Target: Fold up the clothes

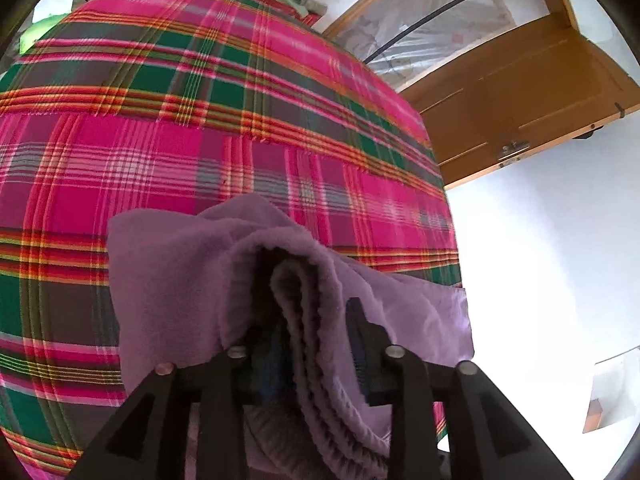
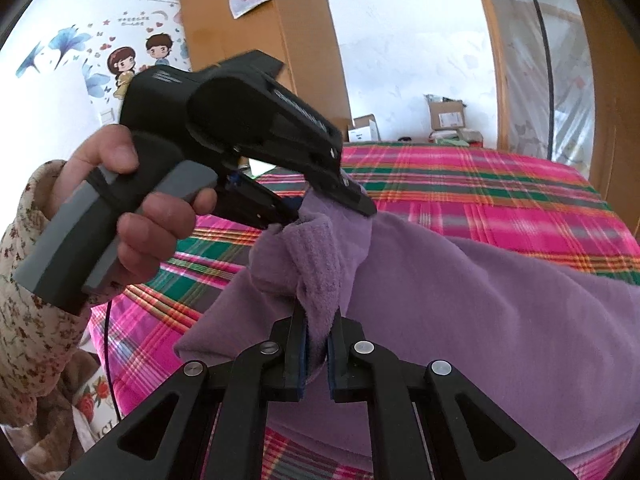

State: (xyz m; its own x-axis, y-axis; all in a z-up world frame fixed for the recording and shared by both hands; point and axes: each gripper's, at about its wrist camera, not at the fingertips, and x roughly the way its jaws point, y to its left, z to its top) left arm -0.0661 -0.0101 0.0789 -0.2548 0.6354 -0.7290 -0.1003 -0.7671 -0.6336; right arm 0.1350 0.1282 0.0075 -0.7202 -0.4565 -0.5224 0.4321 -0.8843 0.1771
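**Observer:** Start at the left. What has that tool got?

**Me:** The person's hand (image 2: pixel 132 216) holds the left gripper (image 1: pixel 308 340) at the left of my right camera's view. Its jaws stand partly apart. A thick fold of the purple fleece garment (image 1: pixel 192 272) runs between them, but on its own camera I see a gap beside the cloth, so I read it as loose, not pinched.

**Observer:** And the garment itself?

**Me:** It lies bunched on the pink plaid bedspread (image 1: pixel 200 80), near the bed's near edge, with its bulk spreading to the right (image 2: pixel 500 320).

**Observer:** The right tool?

**Me:** The right gripper (image 2: pixel 318 356) is nearly closed, its pads clamped on a narrow tuck of the same fleece, just beside the left one's hold.

**Observer:** How will it handle?

**Me:** Soft and limp, I'd judge, with some bulk. It will sag and drape rather than keep a crease, and the plush nap should resist slipping from the pads. Layers bunch easily, so I'd take hold at a hem or seam edge, the two tools well apart, so the cloth hangs flat before folding.
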